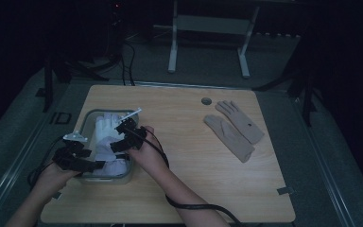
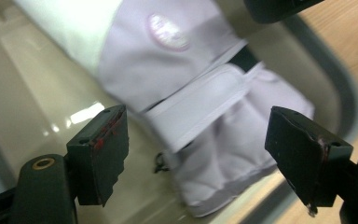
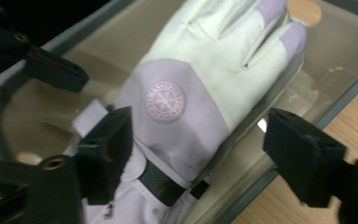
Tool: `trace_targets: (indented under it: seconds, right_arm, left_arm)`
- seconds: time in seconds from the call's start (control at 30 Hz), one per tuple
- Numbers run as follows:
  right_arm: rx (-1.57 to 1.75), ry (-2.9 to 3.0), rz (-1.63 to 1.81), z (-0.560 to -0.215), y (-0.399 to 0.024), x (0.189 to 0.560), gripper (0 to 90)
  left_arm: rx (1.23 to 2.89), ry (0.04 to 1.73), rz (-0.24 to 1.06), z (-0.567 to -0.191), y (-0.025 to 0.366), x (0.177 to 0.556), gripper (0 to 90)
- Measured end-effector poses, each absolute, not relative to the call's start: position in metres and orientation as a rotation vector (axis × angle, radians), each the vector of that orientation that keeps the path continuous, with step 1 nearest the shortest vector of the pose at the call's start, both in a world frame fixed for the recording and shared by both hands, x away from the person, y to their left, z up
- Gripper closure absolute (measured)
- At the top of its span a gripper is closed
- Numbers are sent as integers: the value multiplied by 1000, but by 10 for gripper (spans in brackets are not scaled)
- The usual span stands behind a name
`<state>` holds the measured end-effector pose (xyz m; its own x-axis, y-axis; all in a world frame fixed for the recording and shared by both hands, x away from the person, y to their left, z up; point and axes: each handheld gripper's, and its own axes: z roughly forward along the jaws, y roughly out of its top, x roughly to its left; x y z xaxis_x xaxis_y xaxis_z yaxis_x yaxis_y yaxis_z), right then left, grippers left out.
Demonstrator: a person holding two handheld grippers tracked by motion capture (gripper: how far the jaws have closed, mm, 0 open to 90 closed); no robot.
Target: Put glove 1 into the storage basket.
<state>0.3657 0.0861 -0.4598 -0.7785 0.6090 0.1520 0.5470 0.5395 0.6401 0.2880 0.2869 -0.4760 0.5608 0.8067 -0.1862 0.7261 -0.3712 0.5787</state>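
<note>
A white and lilac padded glove (image 1: 105,137) lies in a shallow grey-rimmed bin (image 1: 89,118) on the left of the wooden table. In the left gripper view the glove's strapped cuff (image 2: 200,107) lies below my left gripper (image 2: 196,113), whose jaws stand apart and touch nothing. My right gripper (image 3: 200,115) hovers open over the glove's round badge (image 3: 165,100) and cuff. In the high view the left gripper (image 1: 97,164) is over the bin's near end and the right gripper (image 1: 123,135) over its middle.
Two beige gloves (image 1: 234,130) lie side by side on the right half of the table (image 1: 194,189), with a small grey round cap (image 1: 206,101) behind them. A black cable (image 1: 194,205) trails from the right hand over the front edge. Dark floor and a metal frame lie beyond.
</note>
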Motion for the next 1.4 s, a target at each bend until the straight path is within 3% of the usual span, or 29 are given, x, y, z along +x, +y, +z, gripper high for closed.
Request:
trace_targets:
  seconds: [0.43,1.0,1.23,1.4]
  right_arm:
    - [948,2687,1076,-447,66,364,188]
    - [991,2569,1019,-436,-3,379,173]
    - [1024,2532,992,-441,-28,386,170]
    - [1030,2510,974,-444,-45,388,163]
  left_arm:
    - [2170,1128,178,-464,250,283,226]
    - [2173,858,118,-478,190,282,237]
    - [2162,777,203,-475,172,276,244]
    - [2148,702,190,-472,160,271,244]
